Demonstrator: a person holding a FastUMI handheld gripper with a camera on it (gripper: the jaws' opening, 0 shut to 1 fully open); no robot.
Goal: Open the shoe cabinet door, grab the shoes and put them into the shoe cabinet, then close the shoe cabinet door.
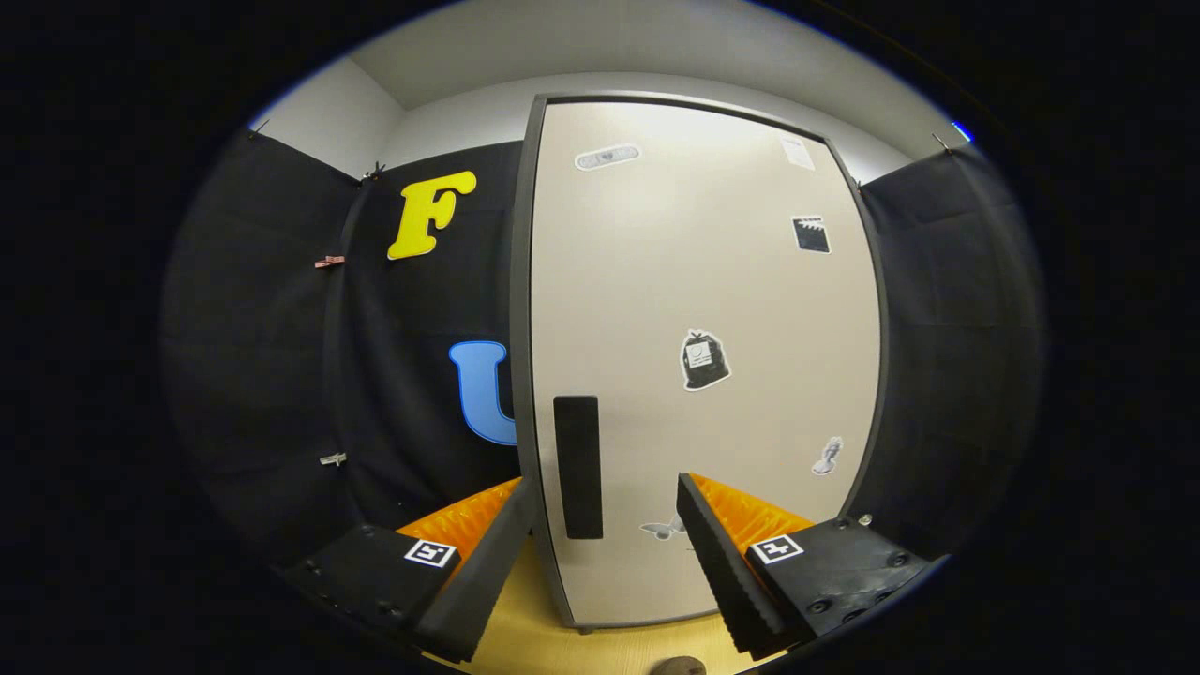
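Note:
A tall shoe cabinet (703, 281) with a pale beige door in a dark frame stands upright just ahead of me. The door is shut. A black vertical handle (577, 466) sits low on the door near its left edge, just beyond and between my fingers. My gripper (605, 492) is open, its two fingers spread wide on either side of the handle, touching nothing. Several small stickers dot the door. A small brown thing (679, 667) peeks up at the floor between my fingers; I cannot tell if it is a shoe.
The cabinet stands on a light wooden floor (600, 647). Black cloth walls (281, 375) close in the booth to the left and right of the cabinet, with a white wall and ceiling above.

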